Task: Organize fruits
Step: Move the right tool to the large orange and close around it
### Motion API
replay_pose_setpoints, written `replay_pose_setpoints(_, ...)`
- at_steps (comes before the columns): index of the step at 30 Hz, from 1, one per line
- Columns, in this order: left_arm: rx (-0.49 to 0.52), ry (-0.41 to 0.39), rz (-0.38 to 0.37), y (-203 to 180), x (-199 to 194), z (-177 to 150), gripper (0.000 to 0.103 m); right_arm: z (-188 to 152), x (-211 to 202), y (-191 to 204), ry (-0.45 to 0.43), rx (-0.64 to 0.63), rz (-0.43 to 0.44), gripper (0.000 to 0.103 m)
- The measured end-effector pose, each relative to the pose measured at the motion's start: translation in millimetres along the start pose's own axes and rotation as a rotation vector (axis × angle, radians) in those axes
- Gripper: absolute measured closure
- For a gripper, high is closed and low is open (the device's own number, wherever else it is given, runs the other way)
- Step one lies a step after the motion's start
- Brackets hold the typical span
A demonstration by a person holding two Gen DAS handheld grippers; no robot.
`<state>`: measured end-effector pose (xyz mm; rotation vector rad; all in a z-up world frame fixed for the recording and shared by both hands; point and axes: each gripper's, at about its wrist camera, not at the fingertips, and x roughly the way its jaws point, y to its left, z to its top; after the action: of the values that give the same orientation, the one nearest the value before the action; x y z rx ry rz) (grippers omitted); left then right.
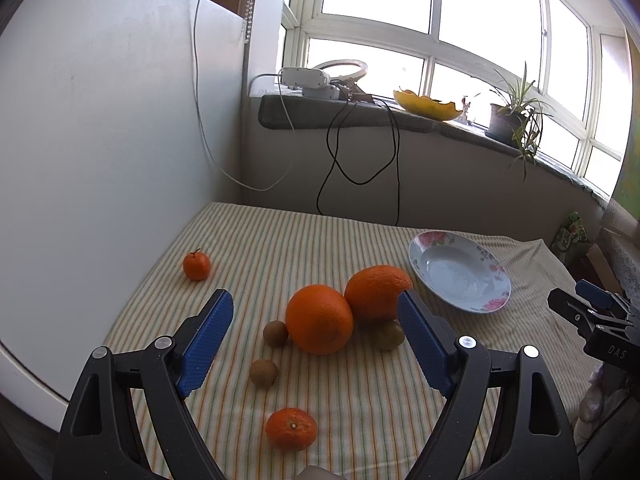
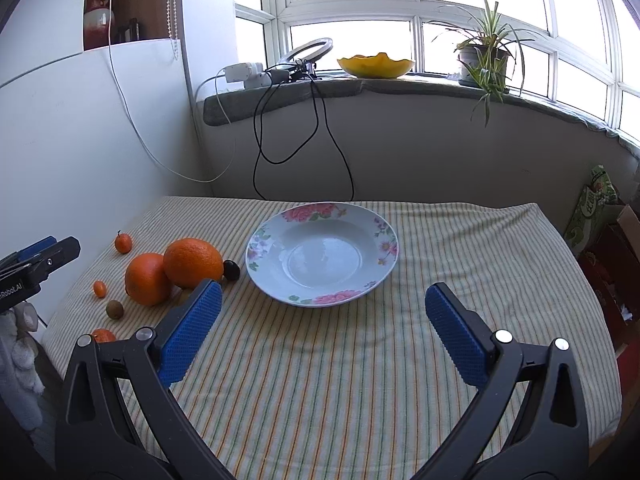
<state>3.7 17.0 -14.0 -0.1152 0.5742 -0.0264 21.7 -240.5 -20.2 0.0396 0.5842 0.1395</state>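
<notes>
Two large oranges touch each other on the striped tablecloth. Three kiwis lie around them. One mandarin is near me and another sits far left. My left gripper hovers open over the near orange, holding nothing. An empty floral plate lies mid-table, with the oranges to its left. My right gripper is open just in front of the plate, empty.
A white panel walls the table's left side. Behind the table, cables hang from a windowsill that holds a yellow bowl, a ring light and a potted plant. A green bag and boxes stand at the right edge.
</notes>
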Motion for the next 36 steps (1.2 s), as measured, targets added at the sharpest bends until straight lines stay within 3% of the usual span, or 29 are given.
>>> replay_pose_setpoints(16,0.000,0.066,-0.106,15,22,4,0.020,5,31,35,0.089,0.015,0.229,0.000)
replay_pose_setpoints(26,0.010,0.148,-0.236,10,58,18,0.022,1,51,65,0.130,-0.069,0.306,0.013)
replay_pose_setpoints(30,0.024,0.189,-0.279,6,70,23,0.030,0,61,75,0.141,-0.087,0.338,0.014)
replay_pose_setpoints(36,0.022,0.270,-0.359,3,91,31,0.038,-1,82,88,0.167,-0.122,0.354,0.025)
